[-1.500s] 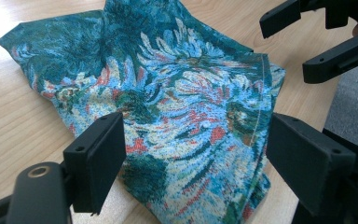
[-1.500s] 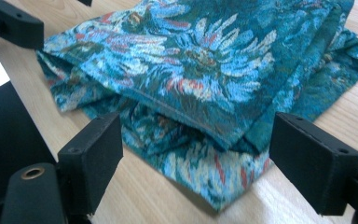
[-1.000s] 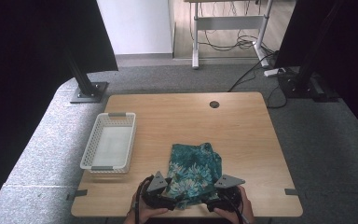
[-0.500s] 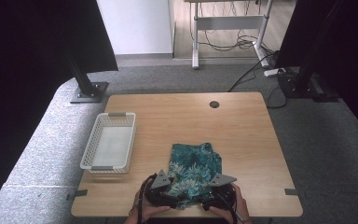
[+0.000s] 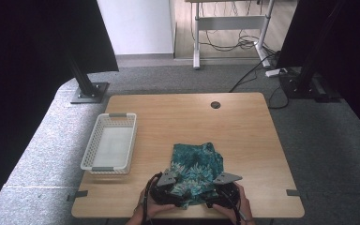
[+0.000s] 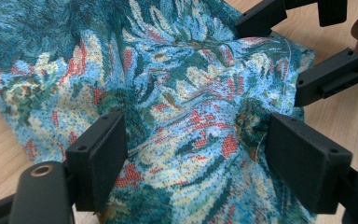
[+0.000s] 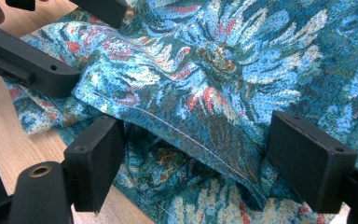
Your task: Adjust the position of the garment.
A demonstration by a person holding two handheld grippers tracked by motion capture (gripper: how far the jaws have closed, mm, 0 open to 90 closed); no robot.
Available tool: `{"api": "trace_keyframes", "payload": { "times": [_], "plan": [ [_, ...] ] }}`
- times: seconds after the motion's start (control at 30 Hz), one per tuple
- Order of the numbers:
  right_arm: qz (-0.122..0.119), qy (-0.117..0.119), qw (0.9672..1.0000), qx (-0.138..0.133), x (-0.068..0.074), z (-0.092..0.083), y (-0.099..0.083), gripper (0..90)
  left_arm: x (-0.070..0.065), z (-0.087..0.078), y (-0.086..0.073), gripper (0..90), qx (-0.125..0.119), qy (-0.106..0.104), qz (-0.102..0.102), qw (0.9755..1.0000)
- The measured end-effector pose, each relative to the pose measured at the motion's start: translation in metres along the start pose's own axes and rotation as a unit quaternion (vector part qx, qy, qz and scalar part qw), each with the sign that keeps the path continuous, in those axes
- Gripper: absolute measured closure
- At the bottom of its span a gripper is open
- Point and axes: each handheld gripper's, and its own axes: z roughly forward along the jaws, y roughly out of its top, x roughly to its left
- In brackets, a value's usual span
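A crumpled teal cloth (image 5: 196, 164) with a blue, white and red flower print lies on the wooden table (image 5: 243, 136), near its front edge. Both grippers sit at the cloth's near hem, each held in a hand. My left gripper (image 5: 169, 191) is open, and its black pads (image 6: 100, 156) straddle a rumpled fold of the cloth (image 6: 191, 107) without pinching it. My right gripper (image 5: 218, 191) is open too, with its pads (image 7: 307, 161) either side of a raised, stitched hem of the cloth (image 7: 205, 93). Each gripper view shows the other gripper's jaws close by.
A white mesh basket (image 5: 109, 146), with nothing in it, stands on the table left of the cloth. A round cable hole (image 5: 215, 104) is near the far edge. Bare wood lies right of and beyond the cloth. Black stands and cables are on the floor behind.
Both grippers have shifted only slightly at the cloth's near edge. The cloth and the basket stay where they were.
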Motion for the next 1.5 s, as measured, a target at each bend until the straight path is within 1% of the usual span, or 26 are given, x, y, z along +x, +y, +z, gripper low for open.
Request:
{"api": "trace_keyframes", "payload": {
  "times": [0.13, 0.37, 0.5, 0.63, 0.83, 1.0, 1.17, 1.5],
  "plan": [
    [0.004, -0.002, 1.0, -0.003, -0.003, 0.0, 0.0, 20.0, 0.002, 0.004, 0.002, 20.1, 0.001, -0.001, 0.001, 1.0],
    [0.002, -0.02, 0.9998, -0.003, -0.008, -0.001, 0.0, 20.2, 0.006, 0.013, 0.01, 19.9, 0.001, -0.003, -0.001, 1.0],
    [0.009, -0.026, 0.9996, -0.005, -0.015, -0.001, 0.001, 20.2, 0.009, 0.02, 0.016, 19.9, 0.001, -0.004, -0.002, 1.0],
    [0.017, -0.027, 0.9994, -0.009, -0.022, 0.0, 0.002, 20.1, 0.012, 0.024, 0.02, 19.9, 0.002, -0.003, -0.001, 1.0],
    [0.017, -0.032, 0.9993, -0.009, -0.026, 0.002, 0.005, 20.1, 0.017, 0.028, 0.023, 19.8, 0.0, -0.005, -0.003, 1.0],
    [0.018, -0.039, 0.999, -0.011, -0.03, 0.005, 0.008, 20.1, 0.02, 0.031, 0.027, 19.8, 0.001, -0.002, -0.003, 1.0],
    [0.018, -0.042, 0.9989, -0.011, -0.032, 0.006, 0.009, 20.1, 0.024, 0.034, 0.029, 19.7, 0.0, -0.003, -0.005, 1.0],
    [0.023, -0.045, 0.9986, -0.014, -0.036, 0.007, 0.01, 20.1, 0.026, 0.038, 0.033, 19.5, 0.003, 0.0, -0.005, 1.0]
  ]
}}
